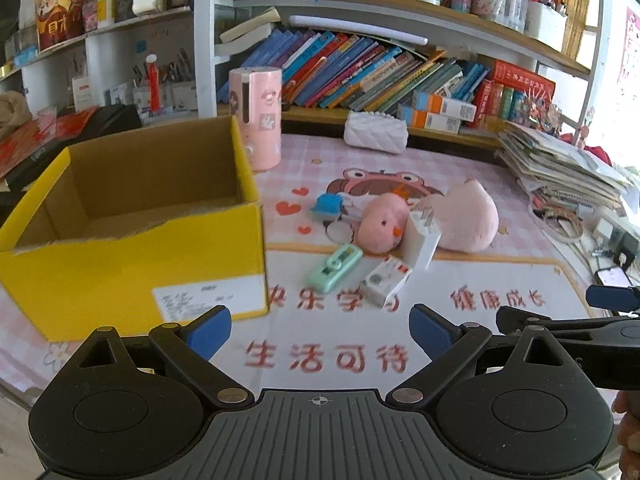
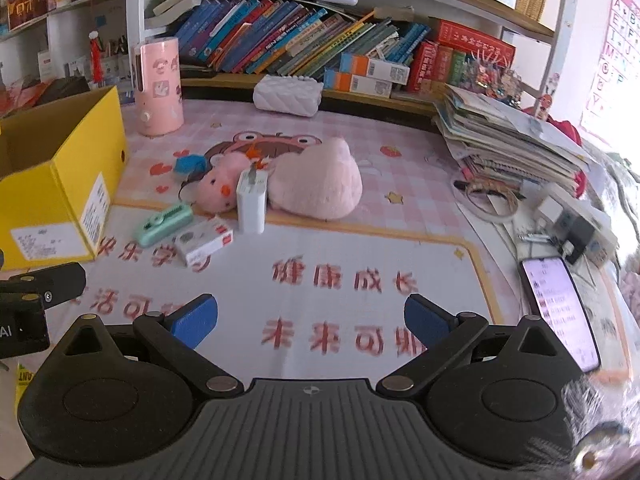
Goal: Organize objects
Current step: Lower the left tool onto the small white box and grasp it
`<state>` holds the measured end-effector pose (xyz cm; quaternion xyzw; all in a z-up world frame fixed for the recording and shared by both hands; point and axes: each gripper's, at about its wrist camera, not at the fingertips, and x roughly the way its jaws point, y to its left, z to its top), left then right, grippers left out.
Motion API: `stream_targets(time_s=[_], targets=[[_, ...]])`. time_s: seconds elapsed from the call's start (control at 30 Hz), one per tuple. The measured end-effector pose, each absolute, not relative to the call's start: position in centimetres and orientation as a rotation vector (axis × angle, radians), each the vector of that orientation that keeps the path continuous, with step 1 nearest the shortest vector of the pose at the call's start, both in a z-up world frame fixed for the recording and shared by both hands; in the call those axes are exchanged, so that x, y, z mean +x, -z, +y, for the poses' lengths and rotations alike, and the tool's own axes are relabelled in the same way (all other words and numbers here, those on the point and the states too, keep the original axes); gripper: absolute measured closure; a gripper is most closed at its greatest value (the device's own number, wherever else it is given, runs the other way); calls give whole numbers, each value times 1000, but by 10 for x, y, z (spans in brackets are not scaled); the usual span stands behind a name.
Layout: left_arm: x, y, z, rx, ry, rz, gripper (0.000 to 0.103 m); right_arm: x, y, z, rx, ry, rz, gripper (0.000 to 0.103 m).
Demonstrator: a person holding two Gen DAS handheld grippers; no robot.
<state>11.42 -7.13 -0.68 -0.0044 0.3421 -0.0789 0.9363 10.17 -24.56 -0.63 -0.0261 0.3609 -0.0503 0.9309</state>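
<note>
Looking out from the left wrist, the left gripper (image 1: 320, 330) hangs low over the pink printed mat (image 1: 500, 280) with its blue-padded jaws spread wide and nothing between them. Just ahead on the left sits the yellow cardboard box (image 1: 132, 280), open at the top, and no object shows inside it. Beyond the jaws lies the little cluster to be sorted: a mint-green gadget (image 1: 335, 267) lying flat, a small white packet (image 1: 386, 282) just beside it, a white charger (image 1: 420, 240) standing upright against the pink plush chick (image 1: 382, 222), and a blue toy (image 1: 327, 204) farther back. A pink cylinder (image 1: 256, 118) stands behind the box's far corner. At the right edge, part of the other gripper pokes into view.

Over to the right wrist now: the right gripper (image 2: 311, 320) also hovers over the mat (image 2: 400, 240), jaws wide apart, holding nothing. The box (image 2: 60, 196) sits off to the left. The green gadget (image 2: 164, 224) and white packet (image 2: 204, 242) lie side by side, near the box; the charger (image 2: 252, 202) stands between the chick (image 2: 218, 190) and its pink plush eggshell (image 2: 320, 180), touching both. A phone (image 2: 560, 308) with a lit screen rests at the right, below a stack of papers (image 2: 504, 140).
</note>
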Motion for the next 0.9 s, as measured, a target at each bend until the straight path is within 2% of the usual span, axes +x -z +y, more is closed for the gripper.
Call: stream_targets(time_s=[0.9], targets=[[156, 6, -123, -11, 39, 696, 6, 175, 8, -302, -22, -56, 707, 2]])
